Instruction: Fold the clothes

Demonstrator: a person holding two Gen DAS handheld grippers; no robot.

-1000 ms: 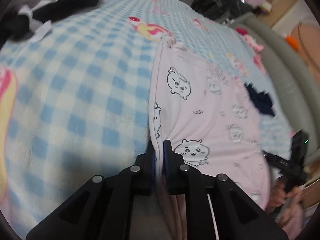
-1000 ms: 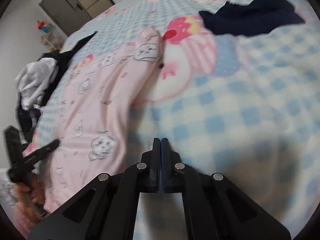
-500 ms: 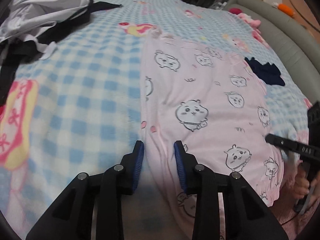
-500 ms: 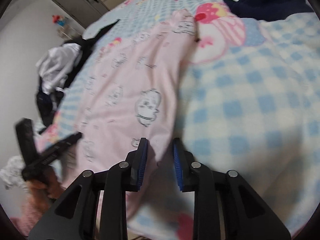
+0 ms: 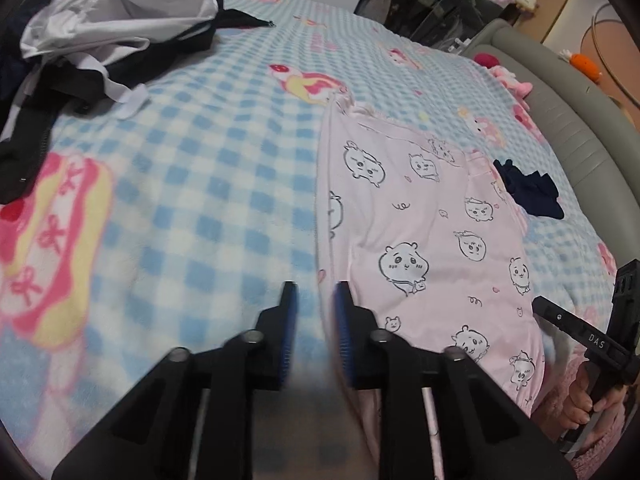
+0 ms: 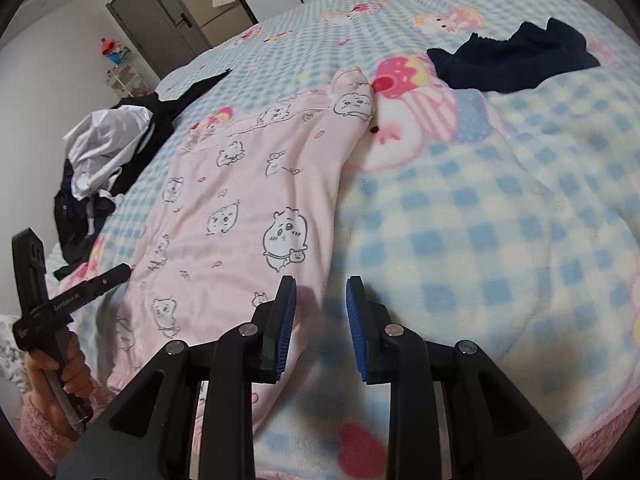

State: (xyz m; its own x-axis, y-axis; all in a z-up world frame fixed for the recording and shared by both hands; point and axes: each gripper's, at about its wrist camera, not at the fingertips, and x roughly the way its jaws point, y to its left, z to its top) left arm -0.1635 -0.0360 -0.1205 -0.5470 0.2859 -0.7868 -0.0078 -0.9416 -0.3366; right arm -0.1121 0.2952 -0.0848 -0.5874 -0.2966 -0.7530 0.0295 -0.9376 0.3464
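In the left wrist view, my left gripper (image 5: pixel 314 300) stood parted with nothing between its blue pads, poised over the left edge of the pink garment (image 5: pixel 420 232), which lay flat down the right half of the frame on the checked blanket (image 5: pixel 180 184). My worry there was closing on fleece as well as hem, since the blanket is soft and the edge lay flush on it; a lift would then drag both.

In the right wrist view, my right gripper (image 6: pixel 320 304) was likewise parted and empty, straddling the garment's right edge at lower centre. The garment ran to the upper middle, near a dark navy piece (image 6: pixel 516 60). If the two grips took unequal bites, I judged the fold would skew.
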